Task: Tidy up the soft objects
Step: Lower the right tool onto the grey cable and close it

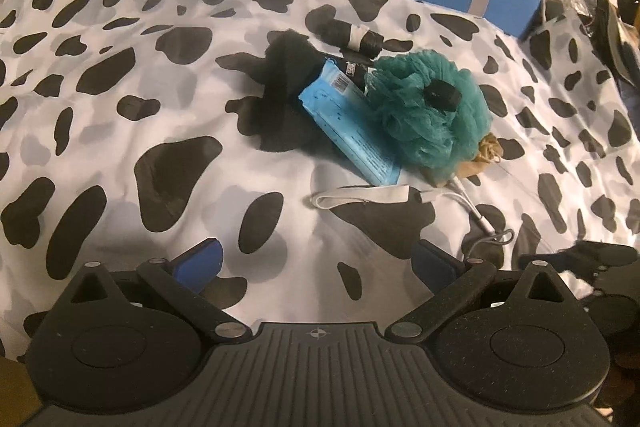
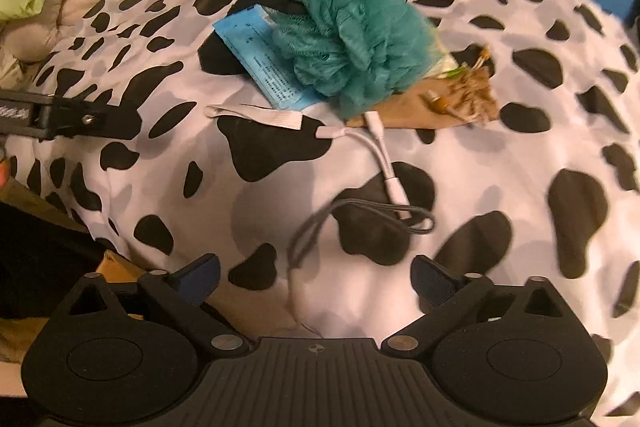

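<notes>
No container shows; the things lie in a loose heap on the cow-print bedspread (image 1: 120, 155). A teal bath sponge (image 1: 430, 111) rests partly on a blue wipes packet (image 1: 348, 119), with a black fluffy item (image 1: 280, 95) behind it and a brown paper bag (image 2: 440, 103) under the sponge. A white strap (image 2: 256, 117) and white cable (image 2: 384, 155) lie nearer. The left tool (image 1: 316, 263) and right tool (image 2: 316, 277) both hover low, fingers spread wide, empty.

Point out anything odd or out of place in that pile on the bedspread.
A white cable adapter and grey cord lie among the soft things, hard items by the teal loofah. A small black block sits on the loofah.
</notes>
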